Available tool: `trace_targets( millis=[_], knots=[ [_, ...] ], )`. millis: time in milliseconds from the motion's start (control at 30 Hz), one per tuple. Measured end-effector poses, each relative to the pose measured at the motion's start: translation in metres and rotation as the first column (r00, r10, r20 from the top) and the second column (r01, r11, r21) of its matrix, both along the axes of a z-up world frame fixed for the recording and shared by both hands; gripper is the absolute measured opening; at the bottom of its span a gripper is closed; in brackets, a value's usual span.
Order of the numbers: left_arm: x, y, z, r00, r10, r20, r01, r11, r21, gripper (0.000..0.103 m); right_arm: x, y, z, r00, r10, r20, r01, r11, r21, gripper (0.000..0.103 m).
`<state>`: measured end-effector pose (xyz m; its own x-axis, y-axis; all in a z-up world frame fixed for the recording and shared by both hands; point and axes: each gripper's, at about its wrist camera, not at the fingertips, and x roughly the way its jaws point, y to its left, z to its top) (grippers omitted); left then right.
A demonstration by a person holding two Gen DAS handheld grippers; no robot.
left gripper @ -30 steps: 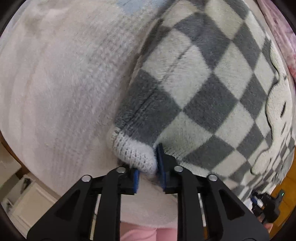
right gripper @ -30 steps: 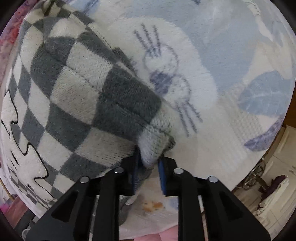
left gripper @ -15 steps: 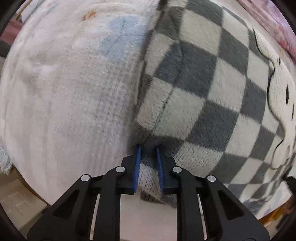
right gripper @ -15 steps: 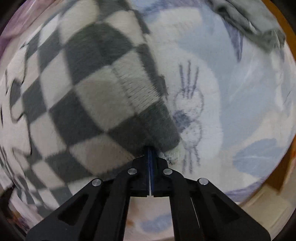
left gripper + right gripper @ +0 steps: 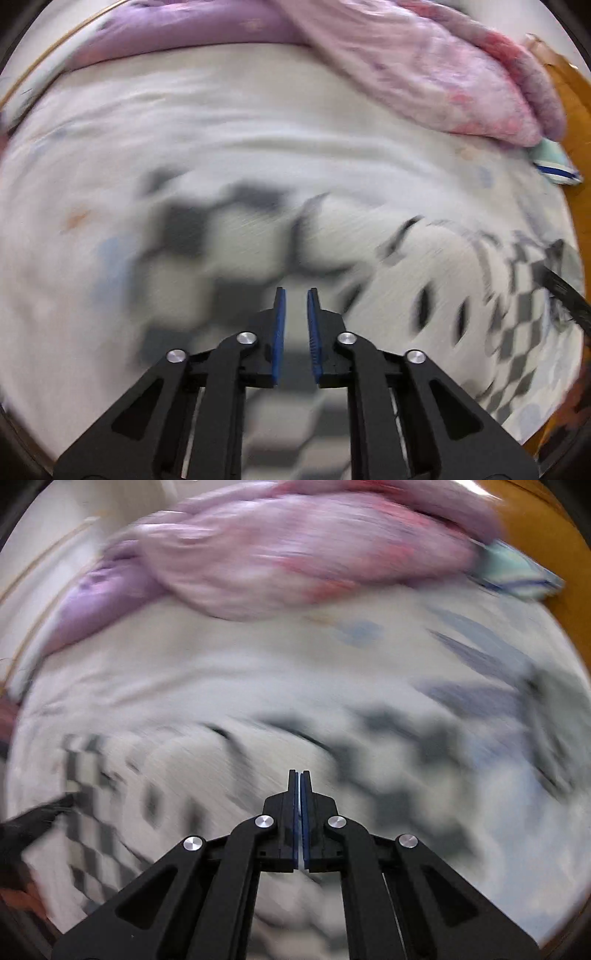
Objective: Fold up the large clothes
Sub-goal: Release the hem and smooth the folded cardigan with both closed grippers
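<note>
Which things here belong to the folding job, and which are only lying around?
Belonging to the job:
- grey-and-white checkered fleece garment
- left gripper, jaws just closing, nothing between them
- right gripper, shut, empty

Lying about:
- pink-purple crumpled blanket
- white bed cover with blue prints
- small pale green striped cloth

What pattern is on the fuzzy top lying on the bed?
Grey and cream checks on the fuzzy top, clearest in the left wrist view.

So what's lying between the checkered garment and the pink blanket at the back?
Only bare whitish bedding separates the checkered garment from the pink blanket; both wrist views show it, though blurred.
</note>
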<state>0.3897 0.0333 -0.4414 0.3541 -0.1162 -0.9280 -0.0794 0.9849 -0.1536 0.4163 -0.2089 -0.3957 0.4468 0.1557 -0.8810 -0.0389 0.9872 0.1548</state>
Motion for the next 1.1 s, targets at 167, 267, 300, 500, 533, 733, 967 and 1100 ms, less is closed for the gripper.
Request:
trace_targets(
  millis=[167,267,300,500,533,733,967,1100],
  knots=[
    [0.057,-0.016,-0.058,0.992,-0.015,0.126,0.014,1.0,0.012,0.003,0.064,0.067,-0.07,0.993,0.116,0.006,-0.116,0.989,0.09,0.001],
    [0.062,0.003,-0.074,0.975,-0.038,0.217,0.026,0.998,0.055,0.003,0.062,0.069,-0.095,0.978,0.18,0.107,-0.185,0.981,0.048,0.0],
    [0.065,0.007,-0.075,0.97,-0.07,0.232,0.047,0.994,0.101,0.003,0.065,0.063,-0.096,0.972,0.207,0.113,-0.216,0.974,0.069,0.0],
    [0.068,0.085,-0.077,0.974,-0.015,0.227,-0.022,0.987,0.16,0.003,0.07,-0.09,-0.108,0.999,-0.028,0.039,0.031,0.995,-0.093,0.0],
    [0.066,0.092,-0.075,0.973,-0.029,0.229,-0.024,0.974,0.225,0.003,0.068,-0.119,-0.103,0.997,-0.062,0.041,0.064,0.995,-0.071,0.0],
    [0.062,0.116,-0.065,0.979,-0.082,0.189,0.008,0.932,0.363,0.003,0.043,-0.233,-0.075,0.954,-0.298,-0.016,0.278,0.906,-0.319,0.002],
    [0.044,0.13,-0.045,0.983,0.052,0.174,-0.093,0.967,0.235,0.002,0.023,-0.188,-0.046,0.981,-0.178,-0.07,0.169,0.978,-0.123,0.002],
    [0.0,0.119,-0.051,0.993,0.041,0.114,-0.065,0.974,0.216,0.002,0.014,-0.158,-0.073,0.972,-0.174,-0.157,0.139,0.967,-0.215,0.0]
  ],
)
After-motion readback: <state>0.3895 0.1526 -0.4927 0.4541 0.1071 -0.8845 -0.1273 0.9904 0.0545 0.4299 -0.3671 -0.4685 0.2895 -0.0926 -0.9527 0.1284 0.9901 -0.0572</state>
